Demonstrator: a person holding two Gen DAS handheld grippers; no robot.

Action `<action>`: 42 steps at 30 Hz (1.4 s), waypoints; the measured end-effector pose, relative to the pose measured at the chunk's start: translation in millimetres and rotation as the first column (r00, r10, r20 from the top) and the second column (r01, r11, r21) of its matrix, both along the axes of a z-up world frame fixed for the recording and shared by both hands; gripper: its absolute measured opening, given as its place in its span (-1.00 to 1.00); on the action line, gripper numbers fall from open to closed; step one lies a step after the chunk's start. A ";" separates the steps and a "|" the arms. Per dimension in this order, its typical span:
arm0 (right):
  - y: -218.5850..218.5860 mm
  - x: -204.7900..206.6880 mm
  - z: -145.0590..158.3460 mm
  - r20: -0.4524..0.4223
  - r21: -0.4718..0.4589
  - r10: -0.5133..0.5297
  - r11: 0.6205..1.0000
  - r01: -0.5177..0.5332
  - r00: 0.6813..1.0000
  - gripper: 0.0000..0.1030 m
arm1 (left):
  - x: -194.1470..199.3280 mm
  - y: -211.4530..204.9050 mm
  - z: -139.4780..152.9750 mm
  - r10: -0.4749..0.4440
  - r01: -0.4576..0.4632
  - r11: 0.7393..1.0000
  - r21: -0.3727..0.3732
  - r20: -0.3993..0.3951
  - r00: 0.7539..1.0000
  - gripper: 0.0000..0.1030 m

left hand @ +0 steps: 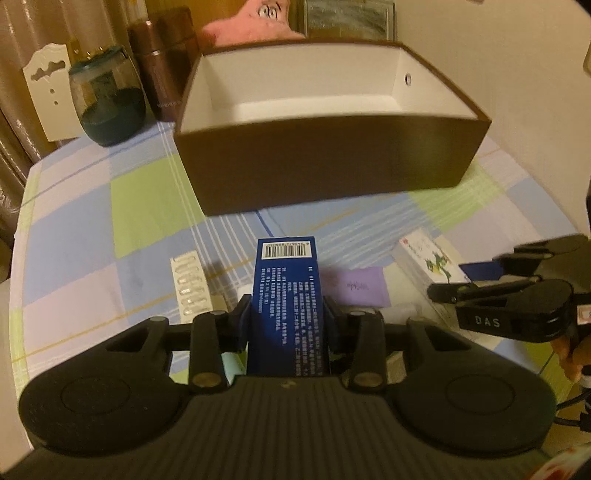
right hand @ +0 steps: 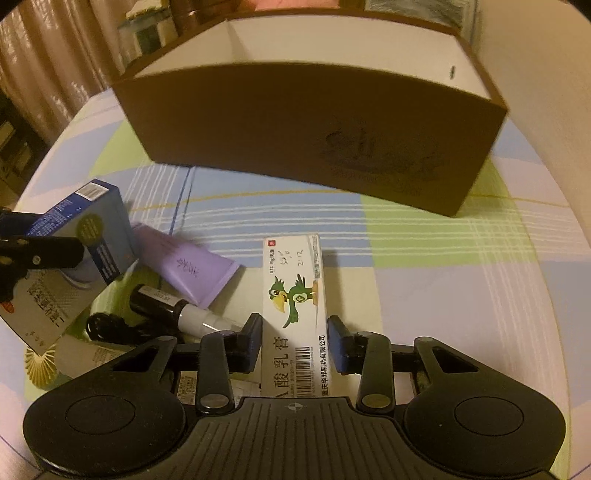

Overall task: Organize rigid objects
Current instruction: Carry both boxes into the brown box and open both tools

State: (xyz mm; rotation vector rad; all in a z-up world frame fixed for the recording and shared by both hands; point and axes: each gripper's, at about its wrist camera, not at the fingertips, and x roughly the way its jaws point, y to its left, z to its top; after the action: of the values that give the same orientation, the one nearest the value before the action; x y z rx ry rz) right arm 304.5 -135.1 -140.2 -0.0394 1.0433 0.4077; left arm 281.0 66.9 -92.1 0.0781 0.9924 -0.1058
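My left tool [left hand: 287, 317] is clamped on a blue carton [left hand: 286, 295], both pads pressed to its sides; its top face shows a barcode and small white print I cannot read. It is held up in front of the brown box [left hand: 332, 162], whose white inside shows one grommet hole.

My right tool [right hand: 294, 334] stands part open, straddling a white carton [right hand: 293, 295] that lies flat on the surface [right hand: 443, 277] in front of the box. The pads sit just beside the carton's long edges; I cannot tell if they touch. It carries a green cartoon bird, a barcode and the characters 乳膏, plus handwritten marks.

Left of the white carton lie one purple tube [right hand: 188, 269] and one dark bottle with a white neck [right hand: 166, 308].

The box front bears a faint embossed emblem. My right tool's housing reads "DAS" in the left view. The surface wears a checked cloth of blue, green and lilac squares. Behind the box sit a dark glass jar [left hand: 109, 107] and a pink plush toy [left hand: 255, 22]; curtains hang to its left.
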 end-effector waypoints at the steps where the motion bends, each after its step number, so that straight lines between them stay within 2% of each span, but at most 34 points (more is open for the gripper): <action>1: -3.0 0.3 4.2 0.003 0.014 -0.005 1.000 0.005 1.000 -0.27 | -0.1 0.0 3.9 0.001 -0.001 1.000 -0.003 0.011 1.000 -0.31; 6: -14.7 3.4 31.4 0.048 0.044 -0.039 0.998 0.037 0.998 -0.27 | 3.6 -2.4 24.2 0.004 -0.004 1.000 -0.008 0.067 0.998 -0.31; 16: -32.0 16.7 105.9 0.190 0.159 -0.108 0.984 0.078 0.976 -0.27 | 29.2 -10.3 69.3 -0.004 0.008 1.000 -0.022 0.184 0.983 -0.31; 24: -36.2 59.9 142.6 0.267 0.200 -0.162 0.974 0.110 0.950 -0.27 | 74.9 -12.6 95.1 0.009 -0.004 1.000 -0.020 0.268 0.963 -0.31; 32: -40.1 117.2 133.0 0.245 0.166 -0.212 0.971 0.174 0.946 -0.27 | 141.8 -6.2 93.7 0.023 -0.031 0.999 0.024 0.283 0.959 -0.31; 42: -45.0 171.4 89.5 0.181 0.092 -0.257 0.966 0.243 0.949 -0.27 | 209.6 1.5 56.4 0.026 -0.040 0.997 0.062 0.219 0.975 -0.31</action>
State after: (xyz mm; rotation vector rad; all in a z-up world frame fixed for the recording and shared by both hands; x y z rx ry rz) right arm 476.0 -180.1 -50.7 0.1131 0.8308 0.2036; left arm 490.6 68.4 -35.7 0.1306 0.7772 -0.0328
